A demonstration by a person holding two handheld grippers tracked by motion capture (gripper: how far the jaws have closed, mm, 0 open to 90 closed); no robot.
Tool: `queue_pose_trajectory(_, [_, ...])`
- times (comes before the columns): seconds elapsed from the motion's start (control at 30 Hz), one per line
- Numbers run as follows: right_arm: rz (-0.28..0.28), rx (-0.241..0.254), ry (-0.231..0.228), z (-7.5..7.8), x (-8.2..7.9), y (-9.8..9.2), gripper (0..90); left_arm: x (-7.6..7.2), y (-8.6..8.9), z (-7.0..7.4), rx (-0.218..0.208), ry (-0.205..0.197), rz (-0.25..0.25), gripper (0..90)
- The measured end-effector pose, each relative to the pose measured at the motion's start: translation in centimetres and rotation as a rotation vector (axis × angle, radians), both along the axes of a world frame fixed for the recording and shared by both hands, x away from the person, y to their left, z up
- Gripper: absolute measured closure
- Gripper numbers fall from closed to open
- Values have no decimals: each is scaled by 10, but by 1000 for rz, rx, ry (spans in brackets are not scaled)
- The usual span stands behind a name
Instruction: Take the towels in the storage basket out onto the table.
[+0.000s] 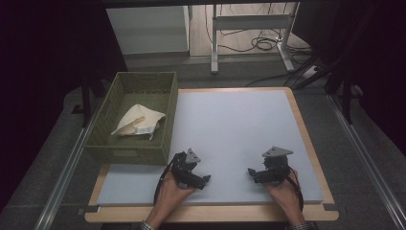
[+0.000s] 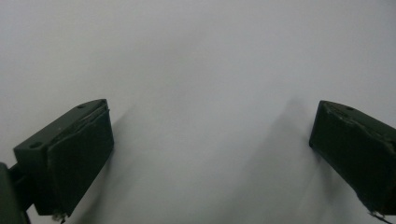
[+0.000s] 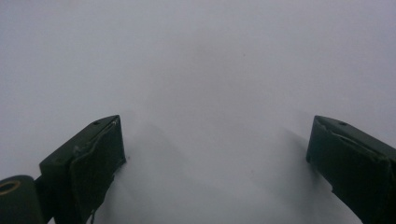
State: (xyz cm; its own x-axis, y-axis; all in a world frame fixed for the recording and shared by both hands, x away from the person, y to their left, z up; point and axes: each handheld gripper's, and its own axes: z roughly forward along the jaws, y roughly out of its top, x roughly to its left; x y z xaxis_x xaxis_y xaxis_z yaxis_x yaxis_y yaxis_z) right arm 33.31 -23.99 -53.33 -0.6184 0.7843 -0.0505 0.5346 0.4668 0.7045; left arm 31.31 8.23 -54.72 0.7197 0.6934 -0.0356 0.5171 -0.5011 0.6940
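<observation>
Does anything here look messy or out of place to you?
Nothing much stands out. The cream cloth lies crumpled in the green basket, which sits straight at the table's left edge. No spill or damage shows.

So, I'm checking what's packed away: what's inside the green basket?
The green basket holds one crumpled cream cloth with a small white label showing. The mesh floor around it looks bare; anything beneath the cloth, or tight behind the near wall, is covered from view.
</observation>
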Motion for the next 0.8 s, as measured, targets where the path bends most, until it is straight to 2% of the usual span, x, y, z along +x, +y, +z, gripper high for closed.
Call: queue_pose_trajectory(0.8, [2,1,-3,0,0,0,45,1,0,1,-1,10,-2,0])
